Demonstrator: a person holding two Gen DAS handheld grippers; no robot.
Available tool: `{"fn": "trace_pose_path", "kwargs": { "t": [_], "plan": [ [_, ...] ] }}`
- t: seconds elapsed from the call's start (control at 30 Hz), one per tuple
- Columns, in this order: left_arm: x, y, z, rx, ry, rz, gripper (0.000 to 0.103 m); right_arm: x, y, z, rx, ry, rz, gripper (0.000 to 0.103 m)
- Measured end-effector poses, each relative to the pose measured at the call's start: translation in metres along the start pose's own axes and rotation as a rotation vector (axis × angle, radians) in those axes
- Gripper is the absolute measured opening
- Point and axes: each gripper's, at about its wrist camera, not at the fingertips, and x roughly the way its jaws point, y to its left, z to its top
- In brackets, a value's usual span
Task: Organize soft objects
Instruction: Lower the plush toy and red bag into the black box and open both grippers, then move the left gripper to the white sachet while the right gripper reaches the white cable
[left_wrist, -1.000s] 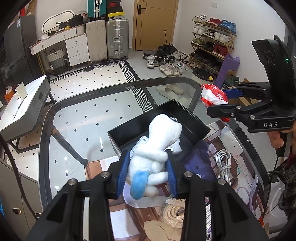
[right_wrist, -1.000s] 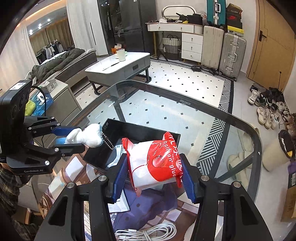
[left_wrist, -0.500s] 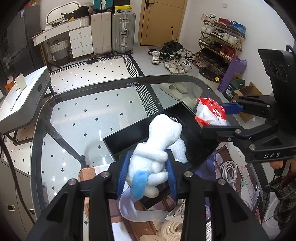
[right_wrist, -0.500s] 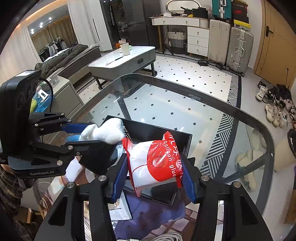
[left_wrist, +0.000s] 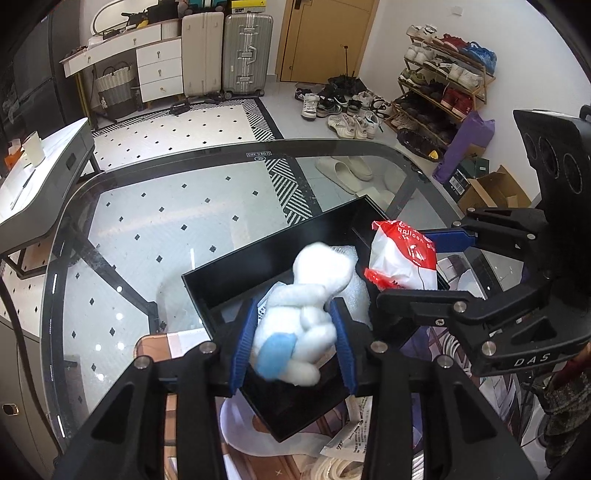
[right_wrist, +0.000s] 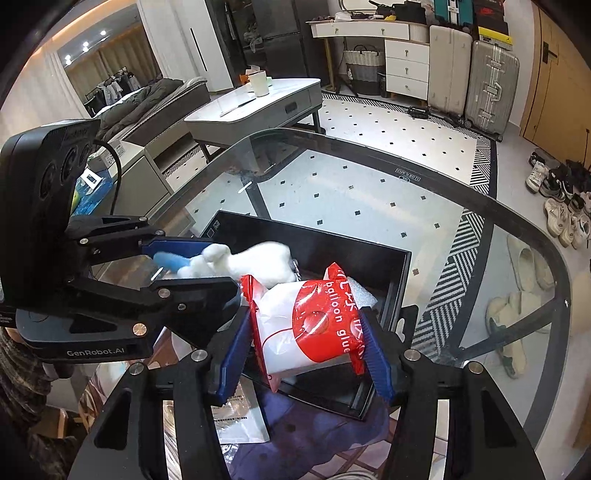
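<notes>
My left gripper (left_wrist: 291, 338) is shut on a white plush toy (left_wrist: 306, 302) with a blue patch and holds it over the near part of the open black box (left_wrist: 258, 258). The plush also shows in the right wrist view (right_wrist: 255, 260). My right gripper (right_wrist: 306, 332) is shut on a red and white "balloon glue" bag (right_wrist: 314, 325) and holds it above the box (right_wrist: 354, 247). In the left wrist view the bag (left_wrist: 404, 258) hangs over the box's right side. White bubble wrap (left_wrist: 351, 291) lies inside the box.
The box stands on a glass table (left_wrist: 166, 221) with a dark rim. Papers (right_wrist: 240, 421), a purple cloth (right_wrist: 314, 439) and a coiled white cable (left_wrist: 332, 472) lie at the near edge. A grey side table (right_wrist: 258, 107), suitcases and shoes stand on the floor beyond.
Both grippers have moved forward over the black box, each with its load still held. The plush and the bag now hang above the box's inside, closer together.
</notes>
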Motion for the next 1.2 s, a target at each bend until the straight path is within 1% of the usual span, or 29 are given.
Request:
{"fn": "trace_pose_path", "kwargs": {
  "t": [0.03,0.07,0.1,0.17,0.23,0.27,0.3,0.33,0.4,0.43,0.5,0.57,0.63,0.73,0.87,1.0,1.2],
  "plan": [
    [0.001,0.000,0.000,0.001,0.003,0.001,0.040,0.001,0.000,0.000,0.003,0.000,0.005,0.060],
    [0.002,0.001,0.000,0.002,0.004,0.002,0.045,0.001,-0.001,-0.001,0.007,-0.001,0.006,0.062],
    [0.002,0.001,-0.001,0.001,0.003,0.002,0.053,0.001,-0.003,0.000,0.009,-0.002,0.008,0.065],
    [0.001,0.003,-0.001,0.000,-0.001,-0.002,0.059,0.000,-0.004,0.000,0.016,-0.009,0.015,0.069],
    [-0.002,0.004,-0.001,-0.001,-0.007,0.006,0.065,-0.001,-0.004,0.001,0.020,-0.021,0.024,0.082],
    [-0.005,0.004,-0.002,0.001,-0.014,0.006,0.074,-0.003,-0.003,0.001,0.020,-0.031,0.029,0.083],
    [-0.007,0.004,-0.002,0.002,-0.019,0.007,0.080,-0.004,-0.004,0.000,0.026,-0.036,0.032,0.086],
    [-0.009,0.004,-0.003,0.006,-0.024,0.015,0.081,-0.006,-0.004,0.000,0.031,-0.044,0.035,0.089],
    [-0.014,0.004,-0.004,0.012,-0.032,0.019,0.087,-0.010,-0.006,0.000,0.038,-0.055,0.027,0.091],
    [-0.017,0.004,-0.006,0.015,-0.032,0.021,0.089,-0.013,-0.007,-0.001,0.044,-0.063,0.021,0.091],
    [-0.021,0.005,-0.010,0.018,-0.033,0.022,0.103,-0.021,-0.009,-0.004,0.062,-0.082,0.027,0.093],
    [-0.026,0.004,-0.016,0.023,-0.033,0.023,0.103,-0.028,-0.009,-0.010,0.063,-0.090,0.022,0.095],
    [-0.031,0.002,-0.022,0.041,-0.033,0.026,0.103,-0.035,-0.007,-0.017,0.048,-0.089,0.008,0.100],
    [-0.034,-0.002,-0.027,0.049,-0.029,0.009,0.103,-0.041,-0.005,-0.030,0.025,-0.071,0.000,0.101],
    [-0.031,-0.008,-0.035,0.063,-0.013,0.008,0.103,-0.042,-0.006,-0.042,0.016,-0.048,-0.010,0.102],
    [-0.030,-0.012,-0.041,0.068,-0.007,0.001,0.103,-0.046,-0.008,-0.051,0.023,-0.049,-0.003,0.102],
    [-0.030,-0.025,-0.049,0.109,0.002,-0.002,0.103,-0.051,-0.009,-0.060,0.031,-0.045,-0.009,0.102]
  ]
}}
